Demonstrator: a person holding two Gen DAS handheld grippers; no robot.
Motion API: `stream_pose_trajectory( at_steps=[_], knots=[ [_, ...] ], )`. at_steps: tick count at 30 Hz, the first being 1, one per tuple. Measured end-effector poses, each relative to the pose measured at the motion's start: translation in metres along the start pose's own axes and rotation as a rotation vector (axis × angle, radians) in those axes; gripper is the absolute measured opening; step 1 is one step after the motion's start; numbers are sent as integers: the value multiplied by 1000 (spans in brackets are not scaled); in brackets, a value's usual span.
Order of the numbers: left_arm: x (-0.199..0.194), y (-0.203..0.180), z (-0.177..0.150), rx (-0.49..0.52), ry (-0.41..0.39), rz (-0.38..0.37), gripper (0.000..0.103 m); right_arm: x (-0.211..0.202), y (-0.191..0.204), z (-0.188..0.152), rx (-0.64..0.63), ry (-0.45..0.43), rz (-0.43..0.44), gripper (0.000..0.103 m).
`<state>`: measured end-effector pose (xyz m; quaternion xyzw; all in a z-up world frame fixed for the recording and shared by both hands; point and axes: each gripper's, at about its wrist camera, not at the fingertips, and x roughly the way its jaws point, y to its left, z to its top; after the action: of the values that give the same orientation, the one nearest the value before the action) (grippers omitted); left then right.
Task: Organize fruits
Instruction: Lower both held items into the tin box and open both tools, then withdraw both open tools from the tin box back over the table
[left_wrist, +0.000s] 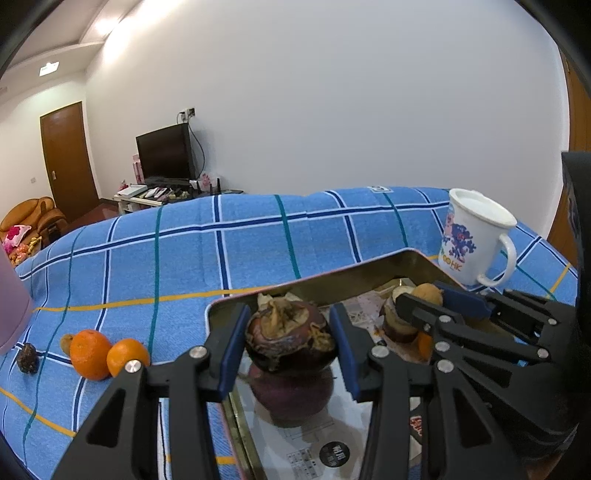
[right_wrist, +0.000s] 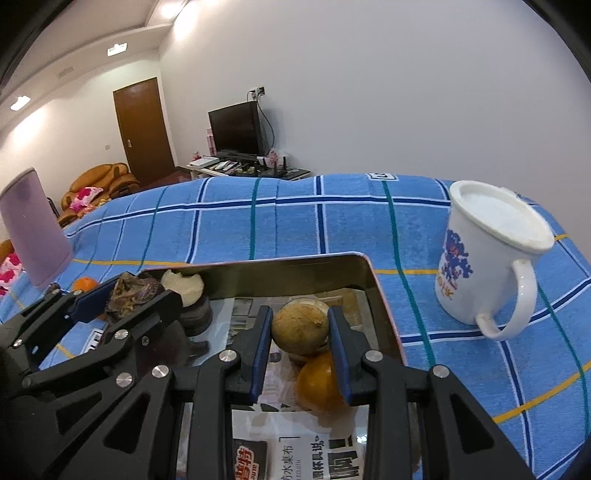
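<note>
We've got both grippers over the shiny metal tray (left_wrist: 373, 271) on the blue checked cloth (left_wrist: 258, 236). Our left gripper (left_wrist: 290, 341) has its blue pads clamped on a dark purple mangosteen (left_wrist: 290, 332), held just above the tray floor, with its reflection right below it. Our right gripper (right_wrist: 300, 332) is closed tight on a small round brown fruit (right_wrist: 300, 325), and directly beneath that an orange (right_wrist: 319, 384) sits in the tray. A cut-open mangosteen (right_wrist: 188, 291) stands at the tray's far left. Out on the cloth to the left, two oranges (left_wrist: 90, 352) lie touching, with a small dark fruit (left_wrist: 27, 358) nearby. The white mug (right_wrist: 487, 258) stands just right of the tray, beside its corner
</note>
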<state>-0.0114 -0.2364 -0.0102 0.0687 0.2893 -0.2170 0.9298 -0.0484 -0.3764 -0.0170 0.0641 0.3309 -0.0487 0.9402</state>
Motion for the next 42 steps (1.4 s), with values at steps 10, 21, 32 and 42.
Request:
stream_pose_trajectory(
  at_steps=[10, 21, 32, 42],
  knots=[
    [-13, -6, 1, 49, -80, 68, 67, -9, -14, 3, 92, -32, 60, 33],
    [-23, 10, 3, -12, -113, 90, 102, -5, -29, 2, 222, -16, 212, 39],
    [-37, 49, 8, -118, -173, 184, 103, -39, -42, 1, 327, -230, 217, 66],
    [-38, 90, -7, -171, -177, 383, 103, -57, -10, -1, 176, -378, -43, 66]
  ],
)
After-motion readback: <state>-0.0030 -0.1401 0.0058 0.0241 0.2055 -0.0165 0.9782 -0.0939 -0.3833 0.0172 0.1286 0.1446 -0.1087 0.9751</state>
